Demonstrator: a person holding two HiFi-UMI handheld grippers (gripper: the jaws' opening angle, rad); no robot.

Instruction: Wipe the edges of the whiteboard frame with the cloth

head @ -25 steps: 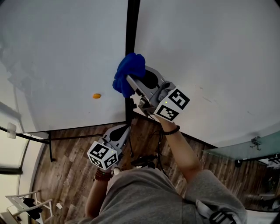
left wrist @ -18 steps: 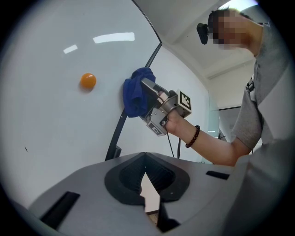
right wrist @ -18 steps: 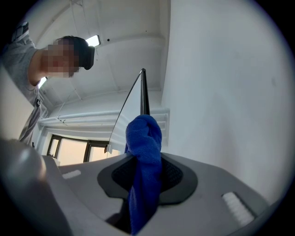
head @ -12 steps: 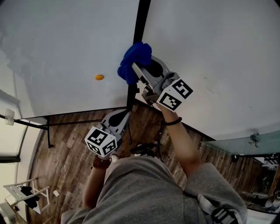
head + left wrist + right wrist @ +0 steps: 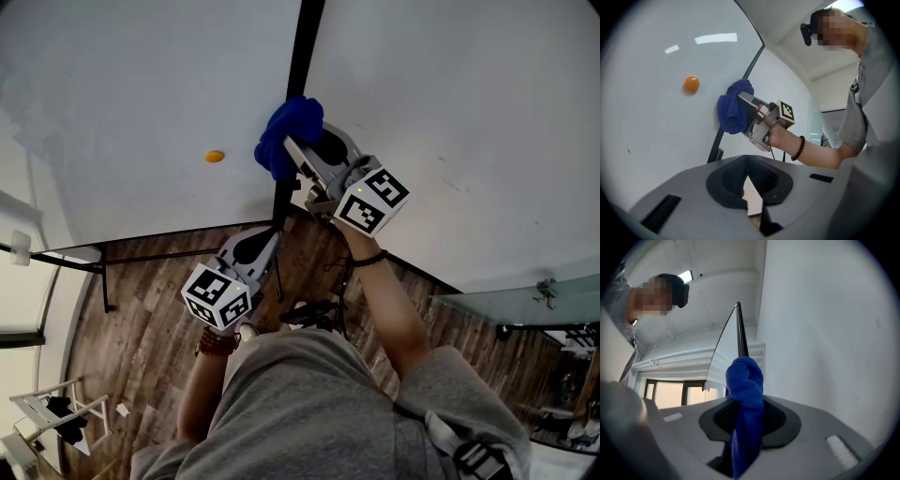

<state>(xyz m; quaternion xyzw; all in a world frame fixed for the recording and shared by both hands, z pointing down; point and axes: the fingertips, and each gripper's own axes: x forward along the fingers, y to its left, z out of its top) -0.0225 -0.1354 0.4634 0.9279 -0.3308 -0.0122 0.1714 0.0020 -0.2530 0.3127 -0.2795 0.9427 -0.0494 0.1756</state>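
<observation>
A blue cloth (image 5: 284, 139) is bunched against the black vertical frame edge (image 5: 306, 56) of the whiteboard (image 5: 141, 84). My right gripper (image 5: 292, 152) is shut on the cloth and presses it to the frame. In the right gripper view the cloth (image 5: 746, 380) hangs between the pads and hides the lower frame edge (image 5: 739, 331). My left gripper (image 5: 272, 240) sits lower, near the board's bottom corner, shut and holding nothing. The left gripper view looks over its own shut jaws at the cloth (image 5: 732, 110) and the right gripper (image 5: 746, 108) on the frame (image 5: 753, 63).
An orange magnet (image 5: 215, 157) is stuck on the board left of the cloth. The board's black stand bars (image 5: 141, 255) run over a wooden floor (image 5: 141, 347). A glass surface (image 5: 506, 311) lies at the right. A white surface (image 5: 450, 112) spreads right of the frame.
Measured against the orange magnet, the cloth and my right gripper have slid a little down the frame. The head view has tilted. My left gripper has hardly moved.
</observation>
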